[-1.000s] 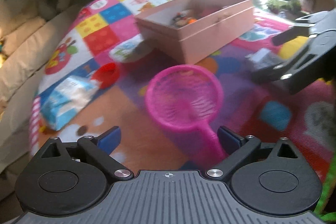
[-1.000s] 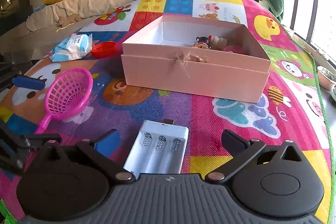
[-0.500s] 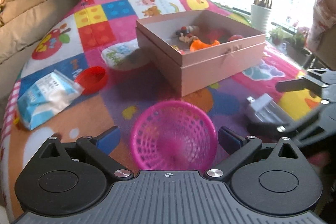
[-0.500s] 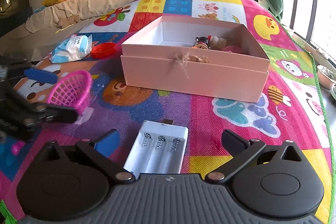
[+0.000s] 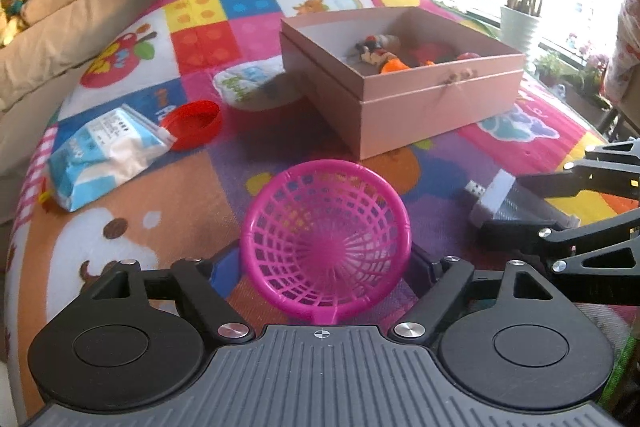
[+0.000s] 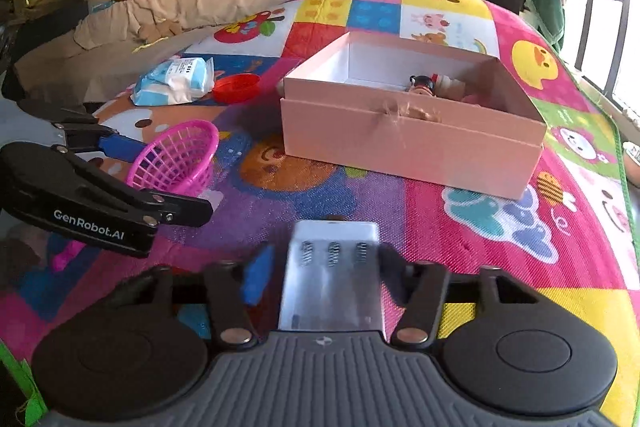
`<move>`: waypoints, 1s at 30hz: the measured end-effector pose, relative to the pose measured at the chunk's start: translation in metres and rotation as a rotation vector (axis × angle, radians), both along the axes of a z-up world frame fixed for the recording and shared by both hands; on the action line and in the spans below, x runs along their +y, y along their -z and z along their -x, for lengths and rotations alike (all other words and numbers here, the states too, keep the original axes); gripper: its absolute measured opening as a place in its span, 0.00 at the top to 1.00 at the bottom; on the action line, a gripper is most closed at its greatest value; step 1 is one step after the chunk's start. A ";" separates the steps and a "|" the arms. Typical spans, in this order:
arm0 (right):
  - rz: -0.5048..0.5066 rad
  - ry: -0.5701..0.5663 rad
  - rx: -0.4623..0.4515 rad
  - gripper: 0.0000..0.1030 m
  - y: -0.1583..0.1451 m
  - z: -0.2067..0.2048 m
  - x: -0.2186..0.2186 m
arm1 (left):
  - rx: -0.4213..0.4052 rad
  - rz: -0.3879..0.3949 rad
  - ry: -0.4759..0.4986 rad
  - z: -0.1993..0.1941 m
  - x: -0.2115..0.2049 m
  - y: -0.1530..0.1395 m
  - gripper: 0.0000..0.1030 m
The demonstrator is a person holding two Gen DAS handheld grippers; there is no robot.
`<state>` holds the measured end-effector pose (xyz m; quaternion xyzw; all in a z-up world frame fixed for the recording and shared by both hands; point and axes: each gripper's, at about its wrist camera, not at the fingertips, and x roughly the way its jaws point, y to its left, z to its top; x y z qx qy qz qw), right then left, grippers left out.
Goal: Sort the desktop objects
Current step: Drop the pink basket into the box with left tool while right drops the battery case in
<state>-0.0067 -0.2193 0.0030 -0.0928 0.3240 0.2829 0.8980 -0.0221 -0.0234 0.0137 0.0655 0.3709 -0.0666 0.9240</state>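
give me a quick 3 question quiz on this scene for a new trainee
1. True or false: the open pink cardboard box is empty.
2. Which thing sits between the jaws of the left gripper? A. the pink plastic mesh scoop B. the red plastic lid C. the blue and white tissue pack
3. Fill in: the closing jaws of the right gripper have the white plastic ______ holder with springs between them.

Key: 1 false, small toys lie inside; 2 A; 3 battery
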 end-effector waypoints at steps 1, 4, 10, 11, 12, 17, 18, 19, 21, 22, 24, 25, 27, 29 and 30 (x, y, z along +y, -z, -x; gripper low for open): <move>0.003 -0.003 0.006 0.54 -0.001 0.000 0.000 | -0.006 0.001 0.005 0.003 -0.001 -0.003 0.17; -0.002 -0.033 0.044 0.54 -0.006 0.005 -0.004 | -0.039 0.004 0.031 0.014 -0.004 -0.018 0.17; -0.079 -0.079 -0.047 0.54 -0.069 0.014 -0.031 | -0.259 0.129 0.052 0.013 0.006 -0.120 0.17; -0.107 -0.069 -0.100 0.54 -0.090 0.014 -0.038 | -0.309 0.126 0.057 0.010 0.004 -0.136 0.17; -0.134 -0.057 -0.156 0.54 -0.111 0.014 -0.045 | -0.368 0.114 0.065 0.004 0.000 -0.153 0.17; -0.191 0.004 -0.348 0.54 -0.176 -0.005 -0.067 | -0.395 0.117 0.092 -0.052 -0.029 -0.177 0.17; -0.187 0.025 -0.373 0.54 -0.181 -0.012 -0.068 | -0.385 0.121 0.093 -0.066 -0.035 -0.174 0.17; -0.185 0.039 -0.386 0.54 -0.183 -0.018 -0.070 | -0.372 0.126 0.091 -0.081 -0.040 -0.170 0.17; -0.190 0.061 -0.391 0.54 -0.181 -0.033 -0.075 | -0.340 0.140 0.091 -0.108 -0.049 -0.159 0.17; -0.190 0.072 -0.390 0.54 -0.179 -0.039 -0.078 | -0.326 0.154 0.097 -0.120 -0.052 -0.153 0.17; -0.190 0.095 -0.375 0.54 -0.170 -0.052 -0.083 | -0.304 0.189 0.097 -0.140 -0.056 -0.144 0.17; -0.190 0.105 -0.363 0.54 -0.166 -0.059 -0.085 | -0.285 0.215 0.095 -0.151 -0.057 -0.139 0.17; -0.180 0.126 -0.341 0.54 -0.157 -0.073 -0.086 | -0.239 0.274 0.095 -0.169 -0.057 -0.130 0.17; -0.167 0.144 -0.322 0.54 -0.148 -0.085 -0.087 | -0.190 0.321 0.108 -0.178 -0.051 -0.119 0.16; -0.164 0.150 -0.313 0.54 -0.145 -0.090 -0.085 | -0.173 0.337 0.109 -0.179 -0.046 -0.114 0.11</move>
